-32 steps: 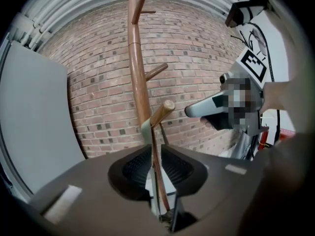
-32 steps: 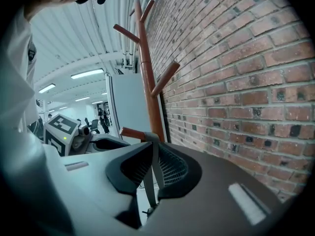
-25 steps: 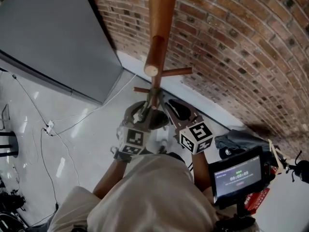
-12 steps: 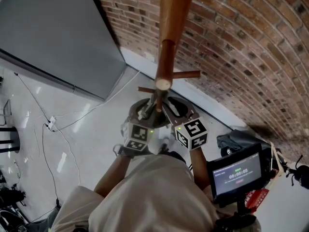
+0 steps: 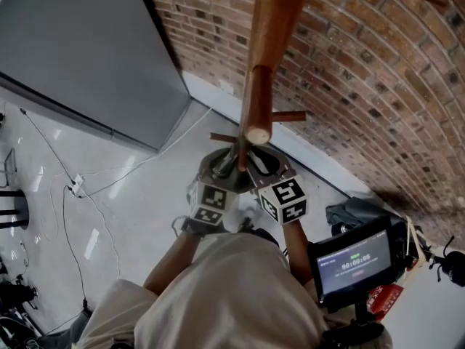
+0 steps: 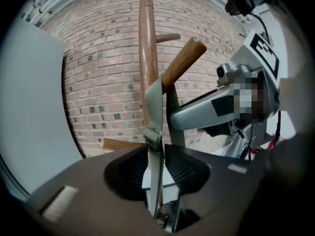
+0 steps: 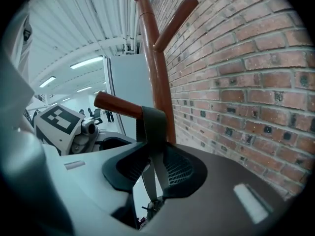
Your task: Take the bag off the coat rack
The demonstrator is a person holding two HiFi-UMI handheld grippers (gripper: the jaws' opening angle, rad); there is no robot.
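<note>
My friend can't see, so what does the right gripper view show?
A gray strap hangs over a wooden peg of the coat rack and runs down through the right gripper, whose jaws stand apart and have just been closing a little. A brick wall fills the right side.

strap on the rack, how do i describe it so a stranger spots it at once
Against the brick wall stands a wooden coat rack. A grey-green webbing strap hangs looped over its low, upward-slanting peg. The other pegs are bare wood; it alone is soft and flat.
</note>
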